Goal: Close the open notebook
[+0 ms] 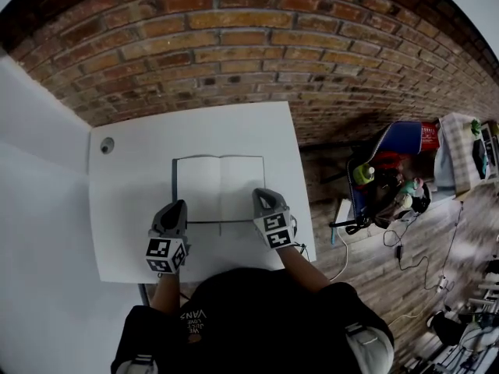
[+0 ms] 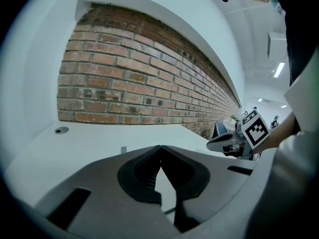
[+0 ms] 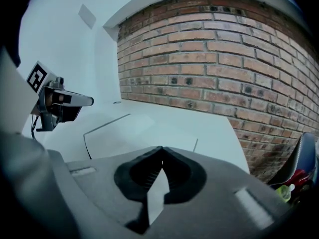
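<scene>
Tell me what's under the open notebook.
The notebook lies flat on the white table, which shows beyond its edges. Anything directly beneath its pages is covered and cannot be seen.

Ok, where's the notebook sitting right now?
In the head view the open notebook lies flat in the middle of the white table, with the left tool and the right tool by its near corners.

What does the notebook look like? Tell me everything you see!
The notebook lies open and flat on the white table. Both pages look blank and white, like paper, with a crease down the centre and a thin dark edge around them. The left gripper is by its near left corner and the right gripper over its near right corner; whether either touches it cannot be told.
</scene>
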The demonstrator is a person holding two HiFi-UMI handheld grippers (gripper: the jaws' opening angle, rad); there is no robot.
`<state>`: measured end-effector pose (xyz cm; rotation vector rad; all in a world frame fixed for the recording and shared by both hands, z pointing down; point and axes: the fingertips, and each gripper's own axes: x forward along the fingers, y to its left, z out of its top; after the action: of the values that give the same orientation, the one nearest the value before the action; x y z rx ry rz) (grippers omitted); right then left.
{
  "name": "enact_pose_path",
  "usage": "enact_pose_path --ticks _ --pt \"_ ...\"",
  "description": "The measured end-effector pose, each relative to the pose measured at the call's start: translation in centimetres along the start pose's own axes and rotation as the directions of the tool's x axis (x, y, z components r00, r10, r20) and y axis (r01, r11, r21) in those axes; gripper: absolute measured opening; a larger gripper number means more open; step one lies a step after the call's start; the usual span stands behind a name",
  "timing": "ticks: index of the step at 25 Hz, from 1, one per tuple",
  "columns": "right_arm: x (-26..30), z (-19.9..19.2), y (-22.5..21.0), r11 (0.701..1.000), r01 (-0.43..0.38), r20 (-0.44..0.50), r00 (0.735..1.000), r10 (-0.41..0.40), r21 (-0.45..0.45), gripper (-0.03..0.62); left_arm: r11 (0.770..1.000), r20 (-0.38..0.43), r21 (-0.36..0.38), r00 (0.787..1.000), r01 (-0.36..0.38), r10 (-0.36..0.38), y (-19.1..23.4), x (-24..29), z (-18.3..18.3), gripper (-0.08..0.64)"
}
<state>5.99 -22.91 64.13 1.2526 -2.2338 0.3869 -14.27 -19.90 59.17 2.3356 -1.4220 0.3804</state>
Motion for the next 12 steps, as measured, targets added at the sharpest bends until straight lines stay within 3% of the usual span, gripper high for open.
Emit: enact_pose_path --ticks 12 --pt "1.1 -2.3 0.3 1.000 -0.021 -0.078 0.997 0.019 -0.022 -0.002 0.999 -0.056 -0.026 0.998 -0.032 0.031 0.9 0.4 -2.4 0.011"
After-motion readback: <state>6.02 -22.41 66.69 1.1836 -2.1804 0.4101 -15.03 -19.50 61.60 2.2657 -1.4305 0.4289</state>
